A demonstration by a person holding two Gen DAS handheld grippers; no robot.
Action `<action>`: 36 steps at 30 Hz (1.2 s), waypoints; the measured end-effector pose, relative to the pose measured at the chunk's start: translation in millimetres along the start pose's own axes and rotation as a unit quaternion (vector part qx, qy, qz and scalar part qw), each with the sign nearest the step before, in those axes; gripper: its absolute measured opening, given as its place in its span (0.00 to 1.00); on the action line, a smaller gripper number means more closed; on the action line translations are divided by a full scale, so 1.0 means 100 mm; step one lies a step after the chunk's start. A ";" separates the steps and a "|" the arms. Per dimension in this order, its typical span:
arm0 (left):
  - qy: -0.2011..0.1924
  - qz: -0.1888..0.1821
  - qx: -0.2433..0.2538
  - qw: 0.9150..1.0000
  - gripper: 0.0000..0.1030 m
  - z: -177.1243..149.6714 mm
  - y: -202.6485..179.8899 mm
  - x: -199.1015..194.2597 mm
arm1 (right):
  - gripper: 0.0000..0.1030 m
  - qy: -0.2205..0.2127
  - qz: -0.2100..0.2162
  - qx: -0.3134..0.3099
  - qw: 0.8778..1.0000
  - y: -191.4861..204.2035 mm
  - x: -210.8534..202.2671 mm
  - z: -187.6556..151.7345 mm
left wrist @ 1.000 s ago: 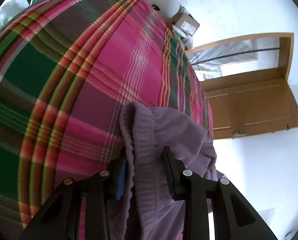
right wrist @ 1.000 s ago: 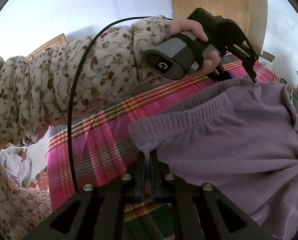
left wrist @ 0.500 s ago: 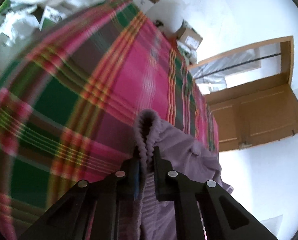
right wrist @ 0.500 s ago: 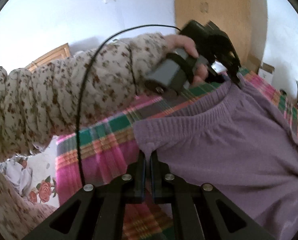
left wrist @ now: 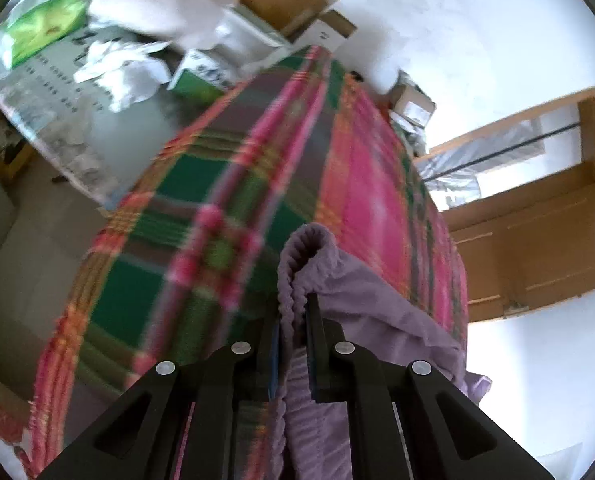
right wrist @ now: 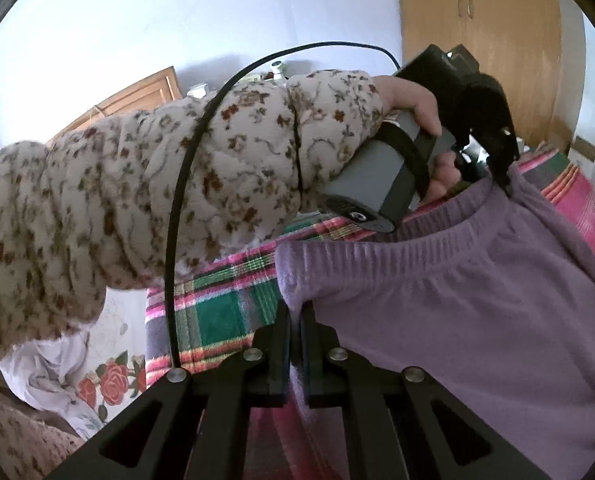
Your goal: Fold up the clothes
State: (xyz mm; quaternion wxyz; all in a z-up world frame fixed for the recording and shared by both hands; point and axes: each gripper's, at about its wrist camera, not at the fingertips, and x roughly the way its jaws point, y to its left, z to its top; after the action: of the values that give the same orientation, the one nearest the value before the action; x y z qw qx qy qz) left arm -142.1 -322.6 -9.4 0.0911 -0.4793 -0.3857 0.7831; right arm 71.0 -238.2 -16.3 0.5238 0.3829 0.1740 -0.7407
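Both grippers' fingers (left wrist: 315, 312) pinch the purple garment's (right wrist: 477, 304) ribbed waistband, left (left wrist: 293, 316) and right (right wrist: 295, 312).

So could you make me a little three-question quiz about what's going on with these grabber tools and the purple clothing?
1. True or false: the left gripper has its jaws wide open, clear of the cloth.
2. Which part of the purple garment does the right gripper pinch? A) a leg cuff B) a corner of the ribbed waistband C) a pocket
3. Fill in: the garment hangs above a ____ blanket.

Key
1. False: it has just closed on the waistband.
2. B
3. Plaid, in pink and green.
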 end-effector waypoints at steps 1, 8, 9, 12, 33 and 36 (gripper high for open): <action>-0.001 -0.003 0.001 1.000 0.10 0.00 0.03 0.01 | 0.04 0.002 0.003 0.007 1.000 -0.05 0.02 0.04; -0.010 -0.008 0.011 1.000 0.10 0.03 0.09 0.04 | 0.09 0.023 0.021 0.055 0.998 -0.27 0.16 -0.01; -0.007 -0.007 0.016 1.000 0.10 0.03 0.08 0.04 | 0.09 0.022 0.019 0.055 0.998 -0.27 0.15 -0.01; -0.007 -0.005 0.024 1.000 0.12 0.02 0.07 0.00 | 0.11 0.013 0.014 0.051 0.999 -0.27 0.04 0.00; 0.056 0.026 0.061 0.996 0.26 -0.70 -0.03 -0.36 | 0.30 -0.025 -0.041 0.118 0.992 -0.48 -0.29 -0.32; 0.056 0.029 0.058 0.996 0.26 -0.68 -0.02 -0.38 | 0.30 -0.021 -0.048 0.126 0.991 -0.49 -0.19 -0.31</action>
State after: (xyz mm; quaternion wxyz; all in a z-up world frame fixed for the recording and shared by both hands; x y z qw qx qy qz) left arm -67.5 -305.3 1.3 0.1176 -0.5270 -0.3201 0.7784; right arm 41.0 -186.5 -29.2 0.4393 0.4210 0.0864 -0.7889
